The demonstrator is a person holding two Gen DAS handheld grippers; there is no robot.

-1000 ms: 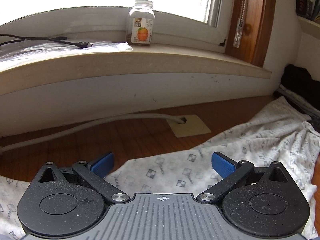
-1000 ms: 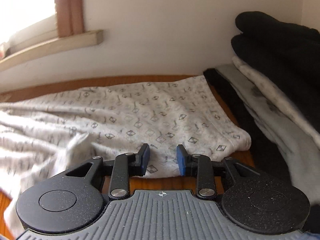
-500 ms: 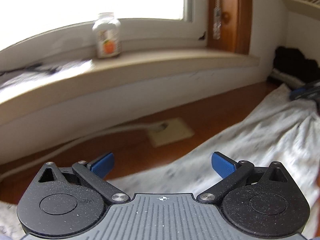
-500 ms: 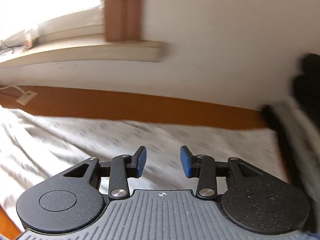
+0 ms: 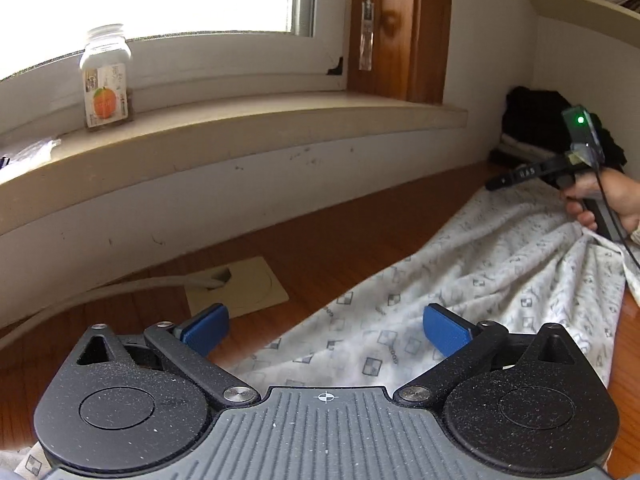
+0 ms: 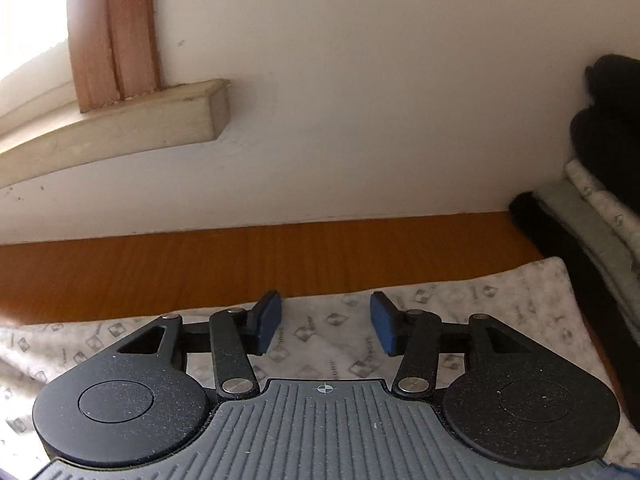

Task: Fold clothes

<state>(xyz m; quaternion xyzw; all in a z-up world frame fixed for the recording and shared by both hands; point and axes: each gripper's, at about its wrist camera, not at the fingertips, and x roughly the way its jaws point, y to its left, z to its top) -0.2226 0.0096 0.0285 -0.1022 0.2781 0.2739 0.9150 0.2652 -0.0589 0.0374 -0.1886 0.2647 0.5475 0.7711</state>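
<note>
A white garment with a small grey square print [image 5: 500, 280] lies spread on the wooden table [image 5: 340, 232]. My left gripper [image 5: 326, 326] is wide open and empty, just above the garment's near left edge. My right gripper [image 6: 325, 330] is open and empty, low over the garment's far right part [image 6: 480, 304]. The right gripper and the hand holding it show in the left wrist view [image 5: 560, 168] over the garment's far end.
A stack of folded dark and light clothes [image 6: 592, 208] sits at the right against the wall. A window sill [image 5: 240, 124] carries a jar [image 5: 106, 80]. A beige cable plate [image 5: 240, 288] with a cable lies on the table.
Both grippers have swung and shifted over the garment. The right gripper's jaws have opened wider and it now faces the wall near the garment's back edge. The left stays wide open.
</note>
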